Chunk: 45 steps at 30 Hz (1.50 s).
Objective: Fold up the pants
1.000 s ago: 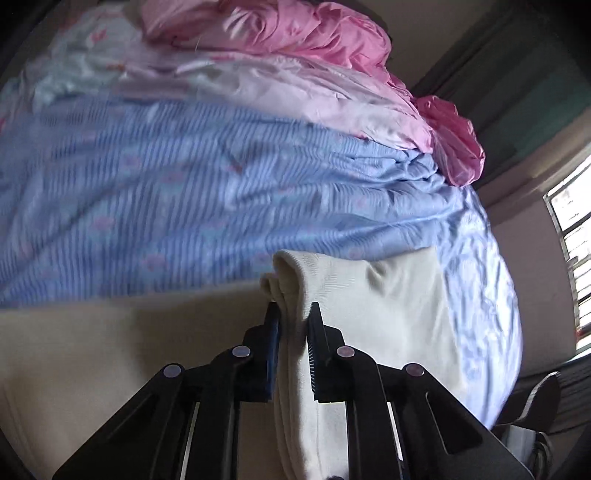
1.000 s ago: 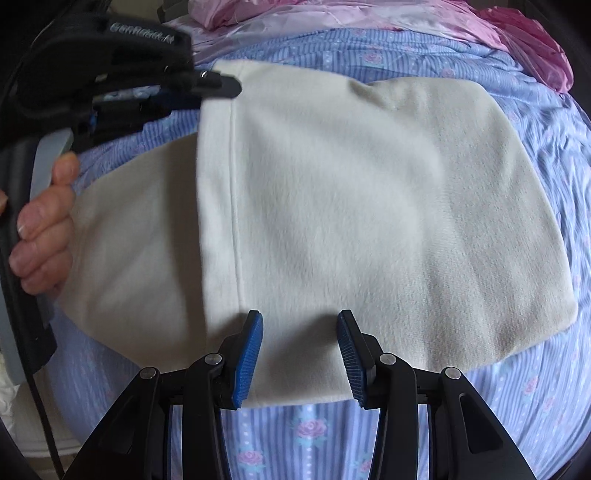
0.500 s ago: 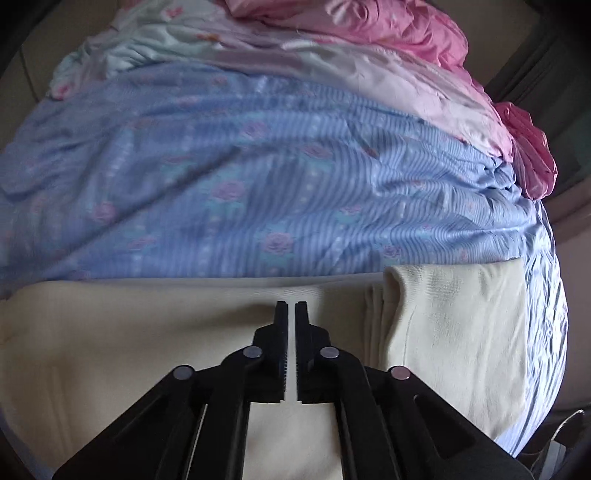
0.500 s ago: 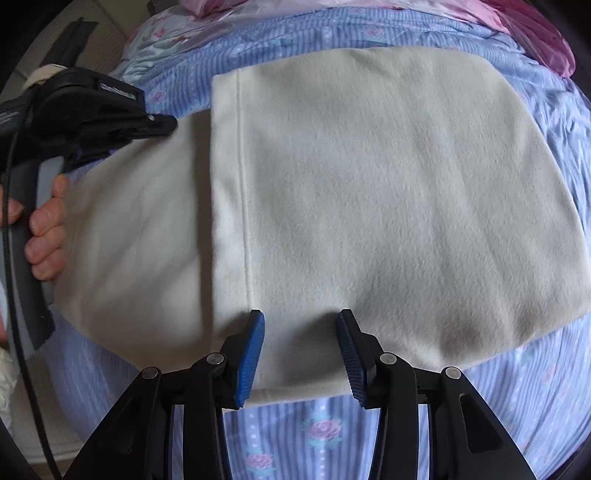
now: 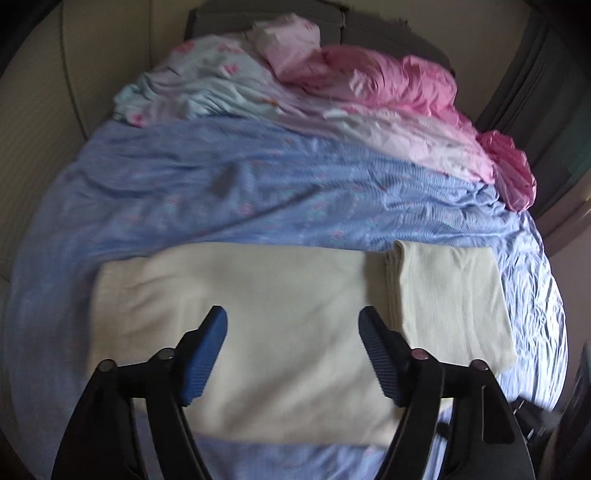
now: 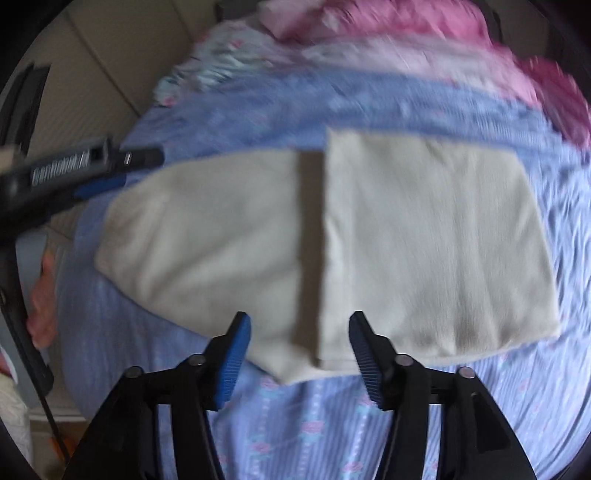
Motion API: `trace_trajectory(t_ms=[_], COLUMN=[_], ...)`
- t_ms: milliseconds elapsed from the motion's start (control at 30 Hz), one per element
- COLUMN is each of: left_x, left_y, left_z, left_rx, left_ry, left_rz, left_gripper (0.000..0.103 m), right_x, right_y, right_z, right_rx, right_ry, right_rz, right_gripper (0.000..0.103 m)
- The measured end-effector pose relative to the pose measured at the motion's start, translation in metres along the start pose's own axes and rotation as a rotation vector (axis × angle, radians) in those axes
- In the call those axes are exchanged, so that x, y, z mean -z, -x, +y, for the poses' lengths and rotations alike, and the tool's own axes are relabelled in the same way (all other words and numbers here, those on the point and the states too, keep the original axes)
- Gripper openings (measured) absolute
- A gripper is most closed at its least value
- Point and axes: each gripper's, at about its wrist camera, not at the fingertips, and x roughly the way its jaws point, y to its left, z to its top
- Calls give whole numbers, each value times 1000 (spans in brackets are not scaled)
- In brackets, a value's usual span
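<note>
Cream pants (image 5: pixel 280 325) lie folded below both claws, left (image 5: pixel 291 332) and right (image 6: pixel 299 332), just spread wide, holding nothing.

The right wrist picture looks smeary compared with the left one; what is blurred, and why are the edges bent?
Right wrist view: motion blur smears the pink bedding and blue sheet; the fingers stay sharp. Left wrist view: milder blur on the cream pants. Both: fisheye bending, dark corners.
</note>
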Motion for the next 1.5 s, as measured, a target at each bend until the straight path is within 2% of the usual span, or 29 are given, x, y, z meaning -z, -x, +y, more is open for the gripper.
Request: trace_trajectory(t_ms=[33, 67, 133, 267, 367, 533, 633, 767, 867, 1033, 1133, 1400, 1500], left_x=[3, 6, 11, 19, 27, 38, 39, 40, 38, 38, 41, 35, 31], left_y=[11, 20, 30, 34, 28, 0, -25, -58, -81, -111, -119, -137, -144], left_z=[11, 25, 47, 102, 145, 209, 231, 247, 255, 259, 260, 251, 259], left_rx=[-11, -25, -33, -36, 6, 160, 226, 303, 398, 422, 466, 551, 611], left_ry=[-4, -7, -11, -3, 31, 137, 168, 228, 273, 289, 281, 244, 294], left_rz=[-17, -34, -44, -25, -3, 52, 98, 159, 193, 250, 255, 273, 277], left_gripper=[84, 85, 86, 87, 87, 91, 92, 92, 92, 93, 97, 97, 97], right_x=[-3, -10, -23, -42, -49, -55, -58, -60, -61, -64, -65, -64, -65], right_y=[8, 14, 22, 12, 5, -18, -36, -57, -67, -83, -89, -98, -100], right_z=[12, 23, 40, 73, 109, 152, 176, 195, 202, 204, 202, 193, 193], right_rx=[3, 7, 1, 1, -1, 6, 26, 42, 53, 67, 67, 62, 59], right_ry=[21, 37, 57, 84, 103, 132, 156, 184, 191, 195, 189, 150, 142], right_rz=[-27, -44, -72, -91, -104, -100, -86, -47, -28, -2, 9, 27, 27], right_gripper=[60, 63, 65, 65, 65, 65, 65, 65, 65, 65, 65, 65, 65])
